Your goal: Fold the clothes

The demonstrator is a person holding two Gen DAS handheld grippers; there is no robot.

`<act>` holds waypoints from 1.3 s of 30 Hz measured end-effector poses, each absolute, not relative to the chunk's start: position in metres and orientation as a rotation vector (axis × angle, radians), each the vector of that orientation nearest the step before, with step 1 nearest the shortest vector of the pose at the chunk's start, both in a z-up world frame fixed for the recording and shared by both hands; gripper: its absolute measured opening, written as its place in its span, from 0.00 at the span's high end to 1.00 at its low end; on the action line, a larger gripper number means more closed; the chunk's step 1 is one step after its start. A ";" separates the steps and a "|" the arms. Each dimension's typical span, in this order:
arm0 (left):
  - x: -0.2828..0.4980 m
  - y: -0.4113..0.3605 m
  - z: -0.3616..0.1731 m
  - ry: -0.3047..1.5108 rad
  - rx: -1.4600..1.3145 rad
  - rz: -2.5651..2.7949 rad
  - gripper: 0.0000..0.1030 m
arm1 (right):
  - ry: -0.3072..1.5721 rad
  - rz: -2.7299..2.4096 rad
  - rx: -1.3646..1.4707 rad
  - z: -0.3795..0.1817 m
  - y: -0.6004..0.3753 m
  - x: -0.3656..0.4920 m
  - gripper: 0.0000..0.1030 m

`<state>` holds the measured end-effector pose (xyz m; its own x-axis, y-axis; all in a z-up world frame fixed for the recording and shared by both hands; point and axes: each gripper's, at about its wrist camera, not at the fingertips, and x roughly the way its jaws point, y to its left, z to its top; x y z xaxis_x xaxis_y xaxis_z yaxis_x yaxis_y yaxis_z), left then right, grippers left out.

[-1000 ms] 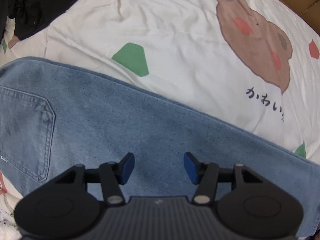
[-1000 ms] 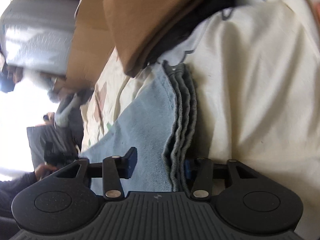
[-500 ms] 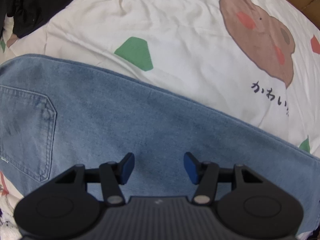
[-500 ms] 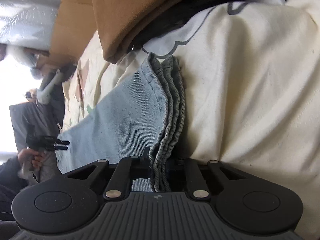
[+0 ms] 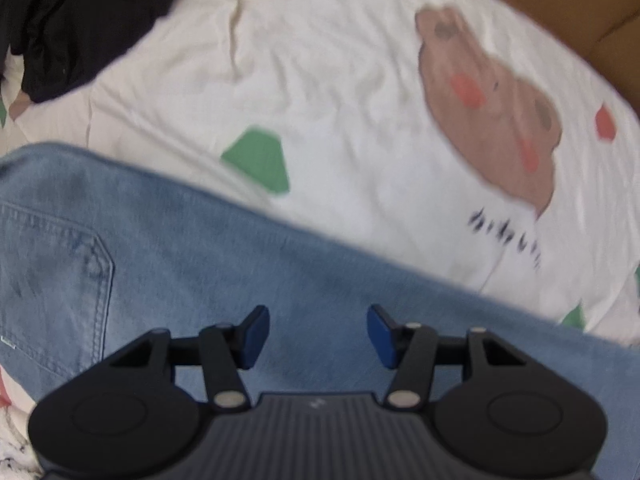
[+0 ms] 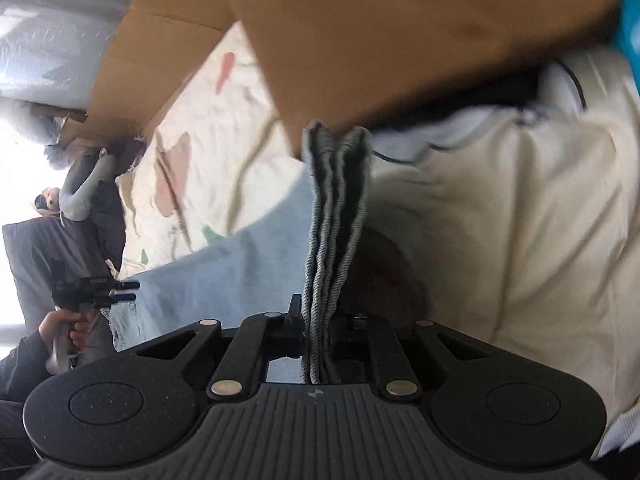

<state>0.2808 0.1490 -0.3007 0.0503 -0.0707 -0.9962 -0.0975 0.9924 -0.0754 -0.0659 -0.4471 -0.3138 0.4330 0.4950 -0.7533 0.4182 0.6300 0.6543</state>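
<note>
Light blue jeans lie flat on a cream bed sheet, back pocket at the left. My left gripper is open and empty, hovering over the jeans' middle. In the right wrist view my right gripper is shut on the stacked leg hems of the jeans, lifted off the sheet. The left gripper also shows far off in the right wrist view.
A black garment lies at the sheet's far left corner. The sheet has a brown bear print and green patches. A brown cardboard box hangs close over the held hems. More cardboard borders the bed at the far right.
My right gripper closed on the jeans' hems and lifted them off the sheet. My left gripper stayed open and shifted slightly over the jeans.
</note>
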 end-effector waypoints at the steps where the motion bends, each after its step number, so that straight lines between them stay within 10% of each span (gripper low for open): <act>1: 0.287 0.149 -0.294 1.509 -0.148 0.011 0.45 | 1.177 0.060 0.931 -0.304 -0.443 -0.060 0.91; 14: 0.340 0.127 -0.222 1.444 -0.120 -0.209 0.42 | 1.235 0.055 0.870 -0.209 -0.396 0.007 0.91; 39: 0.171 0.181 -0.204 1.458 -0.070 -0.284 0.38 | 1.189 0.081 0.723 -0.030 -0.281 0.030 0.91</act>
<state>0.1714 0.1808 -0.2038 0.0857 -0.2323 -0.9689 0.1479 0.9646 -0.2182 0.0300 -0.2812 -0.0303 0.3977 0.4217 -0.8148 0.3070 0.7757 0.5514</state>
